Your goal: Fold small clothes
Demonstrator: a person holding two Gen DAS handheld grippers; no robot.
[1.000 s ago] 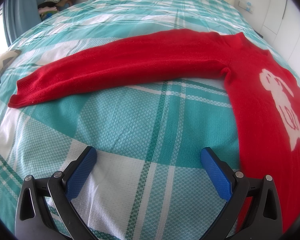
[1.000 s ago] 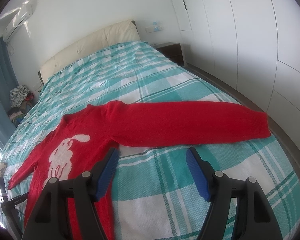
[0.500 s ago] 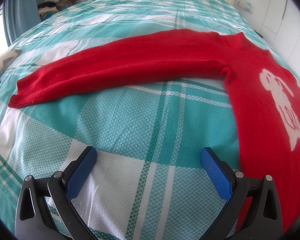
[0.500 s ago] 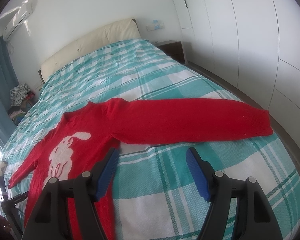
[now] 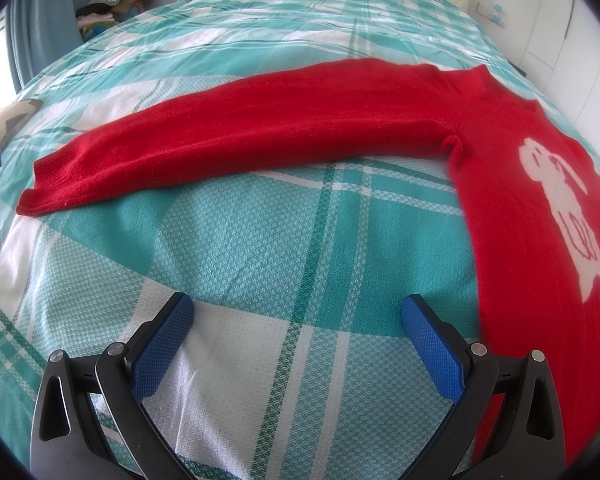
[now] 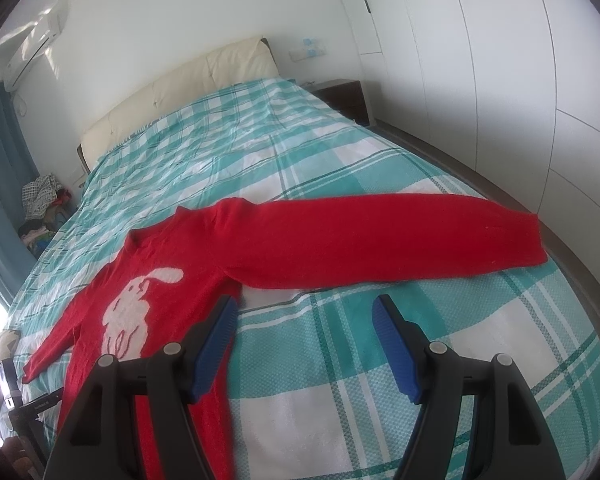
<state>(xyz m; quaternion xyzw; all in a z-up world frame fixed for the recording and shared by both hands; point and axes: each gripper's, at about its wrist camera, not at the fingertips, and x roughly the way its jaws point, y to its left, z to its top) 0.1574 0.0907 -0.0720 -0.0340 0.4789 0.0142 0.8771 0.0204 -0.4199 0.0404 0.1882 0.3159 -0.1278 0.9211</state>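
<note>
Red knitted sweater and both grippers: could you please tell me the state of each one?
Red knitted sweater with a white rabbit motif: spread flat on the teal checked bedspread, front up, unfolded, both sleeves stretched out sideways.
Left gripper: open, empty, over the bedspread short of the left sleeve.
Right gripper: open, empty, short of the right sleeve.

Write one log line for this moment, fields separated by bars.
sweater flat on bed, unfolded | left gripper open, empty | right gripper open, empty
</note>
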